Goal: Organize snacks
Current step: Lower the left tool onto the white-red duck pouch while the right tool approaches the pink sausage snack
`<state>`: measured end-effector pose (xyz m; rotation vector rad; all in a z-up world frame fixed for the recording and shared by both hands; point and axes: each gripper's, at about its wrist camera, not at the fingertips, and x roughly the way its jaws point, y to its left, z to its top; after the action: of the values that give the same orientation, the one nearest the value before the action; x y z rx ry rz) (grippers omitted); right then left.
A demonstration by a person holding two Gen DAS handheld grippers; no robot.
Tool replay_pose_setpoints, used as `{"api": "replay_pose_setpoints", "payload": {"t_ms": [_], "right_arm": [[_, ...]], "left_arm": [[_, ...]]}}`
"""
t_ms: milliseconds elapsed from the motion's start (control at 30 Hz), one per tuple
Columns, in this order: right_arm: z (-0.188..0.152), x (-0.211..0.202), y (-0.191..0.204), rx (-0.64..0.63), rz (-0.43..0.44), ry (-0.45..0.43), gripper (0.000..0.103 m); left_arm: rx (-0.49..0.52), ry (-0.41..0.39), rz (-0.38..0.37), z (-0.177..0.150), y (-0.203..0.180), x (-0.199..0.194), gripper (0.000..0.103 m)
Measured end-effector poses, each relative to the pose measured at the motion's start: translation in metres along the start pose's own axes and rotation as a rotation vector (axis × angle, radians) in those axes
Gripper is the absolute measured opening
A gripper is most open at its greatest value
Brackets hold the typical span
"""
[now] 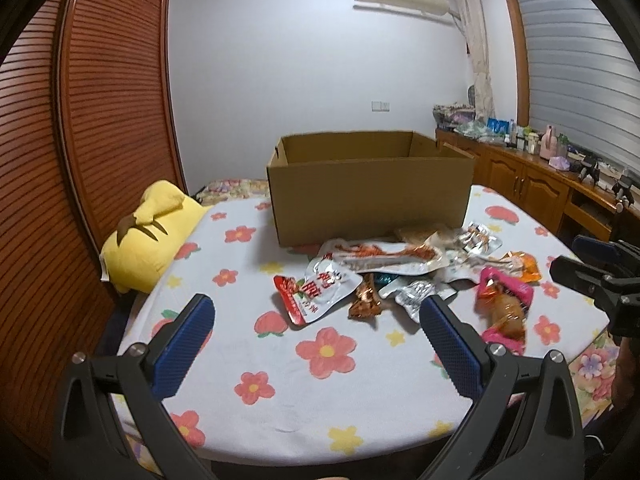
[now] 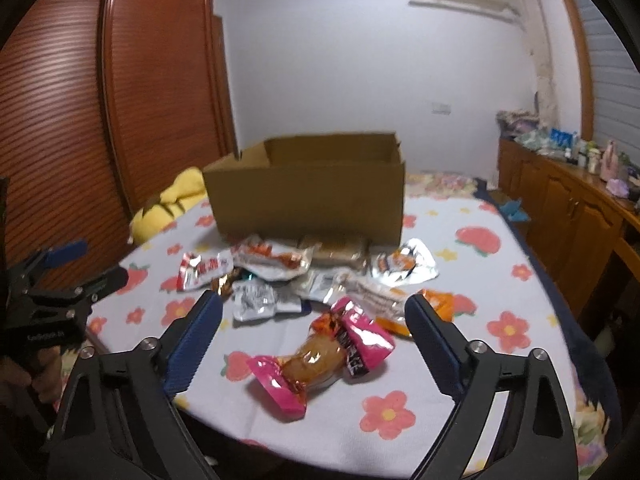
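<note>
An open cardboard box [image 1: 368,188] [image 2: 308,196] stands on a flower-print bed [image 1: 280,364] [image 2: 480,280]. Several snack packets lie heaped in front of it: a red-and-white pouch [image 1: 316,292] [image 2: 204,270], a long white-and-orange pouch [image 1: 384,258], silver foil packs [image 2: 254,300] and an orange packet [image 1: 520,266] [image 2: 438,302]. A pink-wrapped snack [image 1: 504,308] [image 2: 320,356] lies nearest. My left gripper [image 1: 316,312] is open above bare bedding, short of the heap. My right gripper [image 2: 314,308] is open, its blue pads [image 2: 196,340] on either side of the pink snack without touching it.
A yellow plush pillow [image 1: 156,232] [image 2: 168,200] lies at the bed's left edge by a slatted wooden wardrobe [image 1: 100,100]. A wooden cabinet [image 1: 532,184] [image 2: 560,200] crowded with bottles runs along the right wall under a window. A hand holds the left gripper at the right wrist view's left edge.
</note>
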<state>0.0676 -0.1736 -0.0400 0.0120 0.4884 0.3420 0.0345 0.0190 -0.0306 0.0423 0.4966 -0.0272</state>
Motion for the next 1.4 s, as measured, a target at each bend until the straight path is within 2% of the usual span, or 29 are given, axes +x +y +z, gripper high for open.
{"api": "replay_pose_setpoints", "payload": {"t_ms": [167, 300, 533, 667, 833, 1033, 1100, 1300, 1400], "right_arm": [[-0.01, 0.031, -0.003, -0.009, 0.036, 0.104, 0.085], [-0.019, 0.049, -0.013, 0.041, 0.054, 0.182, 0.084], [-0.032, 0.062, -0.025, 0.111, 0.084, 0.25, 0.084], [-0.033, 0.067, -0.025, 0.117, 0.086, 0.264, 0.084], [-0.03, 0.076, -0.02, 0.093, 0.066, 0.274, 0.084], [-0.034, 0.082, -0.025, 0.085, 0.051, 0.283, 0.084], [-0.036, 0.083, -0.027, 0.081, 0.047, 0.286, 0.084], [-0.039, 0.084, -0.026, 0.053, 0.035, 0.277, 0.08], [-0.041, 0.084, -0.024, 0.039, 0.029, 0.272, 0.079]], "left_arm": [[0.0, 0.039, -0.016, -0.005, 0.008, 0.023, 0.103], [-0.014, 0.067, -0.035, -0.006, 0.014, 0.037, 0.103], [-0.012, 0.096, -0.048, -0.003, 0.017, 0.057, 0.102], [-0.014, 0.122, -0.068, 0.0, 0.019, 0.071, 0.101], [-0.012, 0.151, -0.098, 0.007, 0.022, 0.088, 0.094], [0.006, 0.193, -0.159, 0.018, 0.03, 0.11, 0.093], [0.021, 0.213, -0.161, 0.019, 0.031, 0.119, 0.092], [0.09, 0.267, -0.194, 0.019, 0.03, 0.143, 0.08], [0.133, 0.288, -0.218, 0.021, 0.028, 0.152, 0.08]]}}
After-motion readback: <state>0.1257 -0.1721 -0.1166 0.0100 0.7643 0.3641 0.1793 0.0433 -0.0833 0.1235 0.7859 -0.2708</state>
